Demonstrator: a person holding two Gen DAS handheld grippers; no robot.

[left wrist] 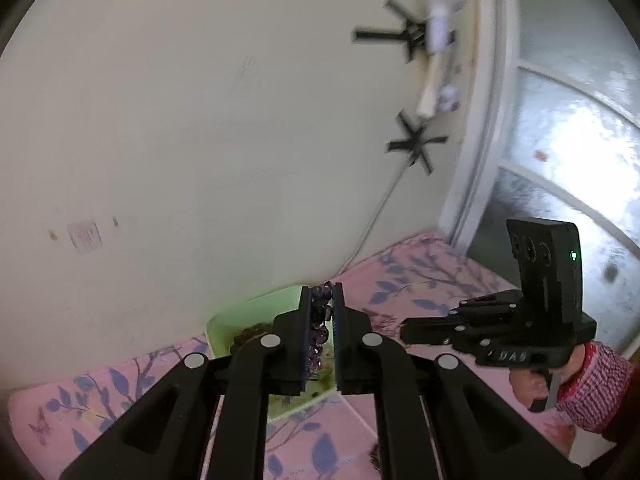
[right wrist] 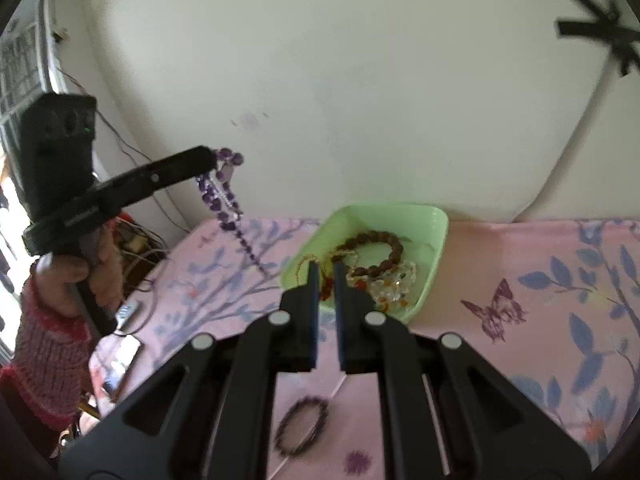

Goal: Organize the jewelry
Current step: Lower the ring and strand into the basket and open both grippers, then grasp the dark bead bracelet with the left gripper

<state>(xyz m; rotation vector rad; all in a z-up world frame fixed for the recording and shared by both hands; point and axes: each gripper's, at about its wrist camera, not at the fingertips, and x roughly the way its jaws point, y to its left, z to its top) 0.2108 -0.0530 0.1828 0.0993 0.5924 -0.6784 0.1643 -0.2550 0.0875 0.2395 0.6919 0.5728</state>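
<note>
My left gripper is shut on a purple bead necklace, lifted above the table. From the right wrist view that necklace dangles in a long strand from the left gripper, left of the green tray. The tray holds a brown bead bracelet, a clear crystal bracelet and some red and gold pieces. My right gripper is shut with nothing in it, hovering in front of the tray. A dark purple bracelet lies on the cloth below it.
A pink floral tablecloth covers the table, which backs onto a pale wall. A white fitting is taped to the wall with black tape, near a glazed door. Wires and clutter sit past the table's left edge.
</note>
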